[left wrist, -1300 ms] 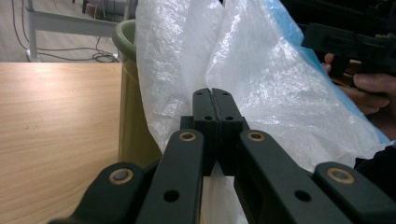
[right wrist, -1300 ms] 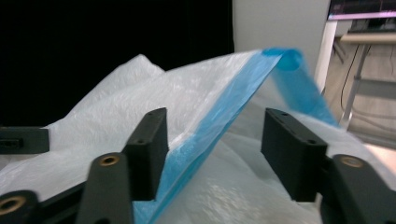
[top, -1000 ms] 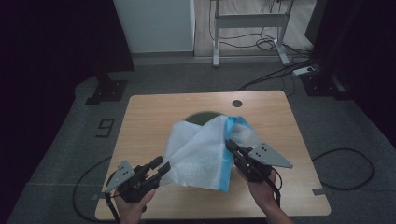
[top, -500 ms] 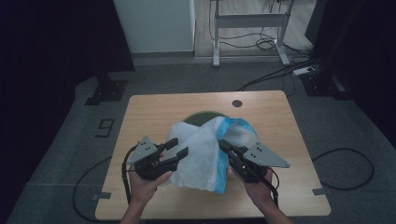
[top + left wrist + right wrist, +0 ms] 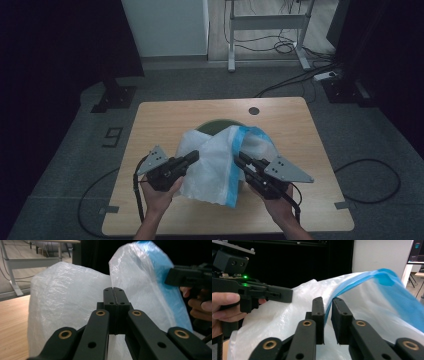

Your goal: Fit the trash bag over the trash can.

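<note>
Seen from the high view, a white plastic bag (image 5: 212, 165) with a blue rim band is standing bunched over a dark green bin (image 5: 220, 125) near the middle of the counter (image 5: 150, 120), a little toward its near edge; the left tongs (image 5: 192, 157) are meeting the bag's left side, and the right tongs (image 5: 239, 159) are sitting at the blue rim (image 5: 237, 165) on its right side.

In the left gripper view, the left tongs (image 5: 113, 298) are pressed flat together, having just been closing; the white film is lying right behind the tips, and whether a fold is caught between them cannot be told; the right tongs (image 5: 172, 276) are showing at the blue edge farther off.

In the right gripper view, the right tongs (image 5: 328, 307) are standing slightly apart, having just been opening a little, with the blue rim (image 5: 329, 306) threading through the gap; the pads do not appear to be pressing on it.

The step in hand looks like spreading the bag's mouth over the bin; to do it well, the right tongs should be pinching the blue band firmly before any pull, the left ones should be checked for a real hold on film, and both hands should be drawing apart evenly to avoid tearing or slipping.
</note>
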